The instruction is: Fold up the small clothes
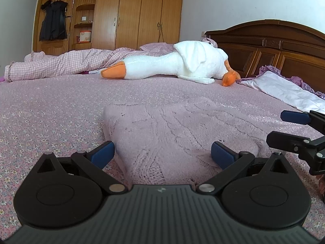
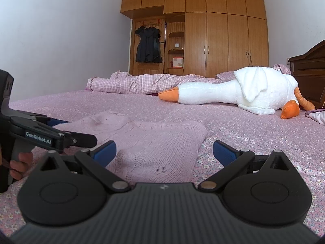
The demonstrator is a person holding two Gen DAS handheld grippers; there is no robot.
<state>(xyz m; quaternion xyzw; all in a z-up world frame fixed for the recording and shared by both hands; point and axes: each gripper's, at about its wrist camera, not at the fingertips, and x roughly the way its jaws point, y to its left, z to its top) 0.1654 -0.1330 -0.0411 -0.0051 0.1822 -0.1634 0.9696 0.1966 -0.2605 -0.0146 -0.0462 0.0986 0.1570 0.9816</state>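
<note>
Pink knit sweater (image 1: 182, 134) lies folded on the bed (image 1: 50, 105), between both wide-spread, empty grippers: left gripper (image 1: 162, 154), right gripper (image 2: 164, 152). Only the right wrist view shows a hand (image 2: 20, 162) on the left handle; its far finger is hidden.

sweater (image 1: 172, 130) lies on the bed (image 1: 50, 105), plush goose (image 1: 178, 65) behind it, wardrobe (image 1: 132, 14) beyond.

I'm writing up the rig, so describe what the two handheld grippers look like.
Both look alike: the left gripper and right gripper have matte black ribbed bodies, round pivot housings, silver pins and black linkages ending in blue padded fingers. The right wrist view shows white "GenRobot.AI" lettering on the left gripper's side. No cables or sleeves show.
</note>
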